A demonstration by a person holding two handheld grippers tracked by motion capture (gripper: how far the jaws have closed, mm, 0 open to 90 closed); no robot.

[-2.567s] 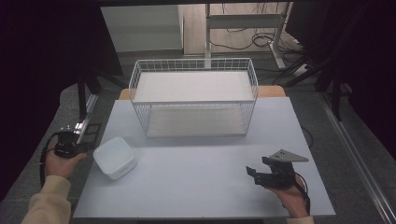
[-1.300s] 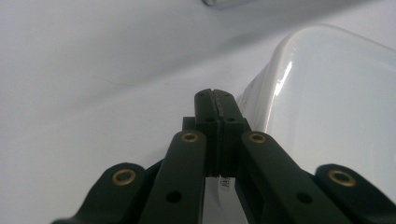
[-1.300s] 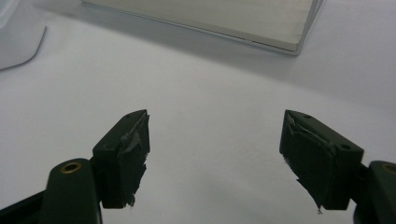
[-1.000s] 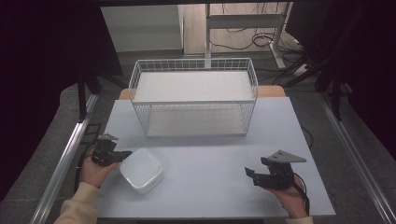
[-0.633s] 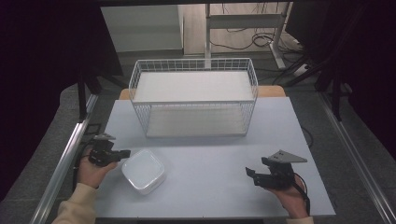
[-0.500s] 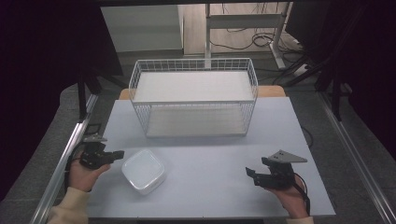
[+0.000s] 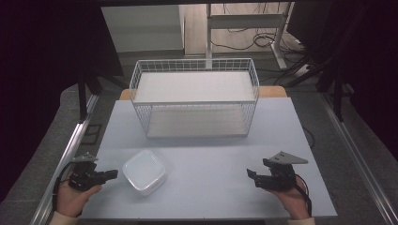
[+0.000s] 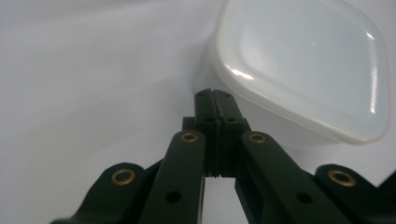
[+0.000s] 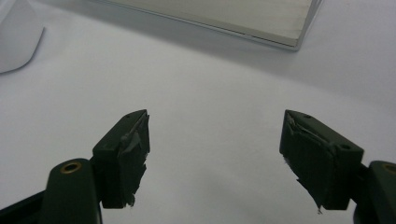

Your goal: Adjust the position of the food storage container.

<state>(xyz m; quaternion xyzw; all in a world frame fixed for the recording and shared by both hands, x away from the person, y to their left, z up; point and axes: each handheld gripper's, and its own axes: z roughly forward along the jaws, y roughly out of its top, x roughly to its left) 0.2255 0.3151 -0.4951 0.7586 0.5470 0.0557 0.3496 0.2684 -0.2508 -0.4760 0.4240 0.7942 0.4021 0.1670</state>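
Two grippers over our pale grey table [image 7: 206,154]; dark room around, cables on floor beyond. White wire basket [image 7: 195,96] at far middle, well clear of our hands. White plastic container [image 7: 144,171] lies upside down near front left, path unblocked. Left gripper [image 7: 111,174] pinched fully closed, empty, tips just beside container. Right gripper [image 7: 250,173] spread wide, empty, over bare table.

open tabletop [image 7: 211,168] between grippers; container [image 7: 144,171] blocks near left, wire basket [image 7: 195,98] bars far side.
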